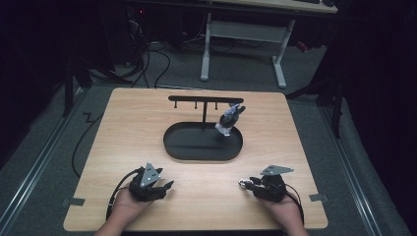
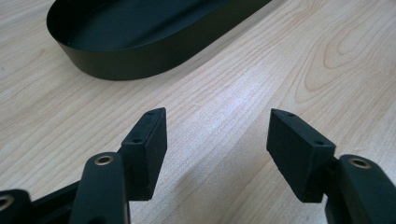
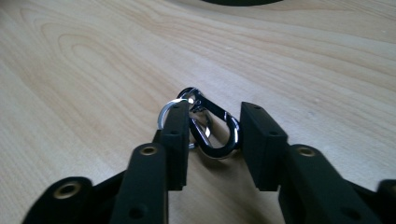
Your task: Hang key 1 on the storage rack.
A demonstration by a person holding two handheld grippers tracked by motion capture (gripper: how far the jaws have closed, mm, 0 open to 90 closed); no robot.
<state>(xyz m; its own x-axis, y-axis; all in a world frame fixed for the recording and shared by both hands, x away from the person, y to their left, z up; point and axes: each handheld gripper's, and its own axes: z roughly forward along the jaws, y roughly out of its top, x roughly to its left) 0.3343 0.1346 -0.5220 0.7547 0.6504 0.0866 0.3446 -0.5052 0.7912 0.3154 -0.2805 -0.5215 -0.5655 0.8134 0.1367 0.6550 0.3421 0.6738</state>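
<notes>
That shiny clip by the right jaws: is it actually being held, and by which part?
Yes, it seems: the right gripper has the carabiner between its jaws, pinched across its rounded lower loop. The left gripper holds nothing.

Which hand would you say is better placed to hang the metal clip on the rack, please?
The right: its claw already brackets the carabiner clip, while the left claw stands open over bare table.

Left gripper (image 1: 168, 186) and right gripper (image 1: 244, 184): matte black bodies, each topped by a grey three-cornered plate with small dark holes, a black cable looping off the near end. Jaws — black rectangular blocks on black arms, brass-ringed pivot holes, small screw recesses in the pads. Forearms bare — no sleeves visible.
</notes>
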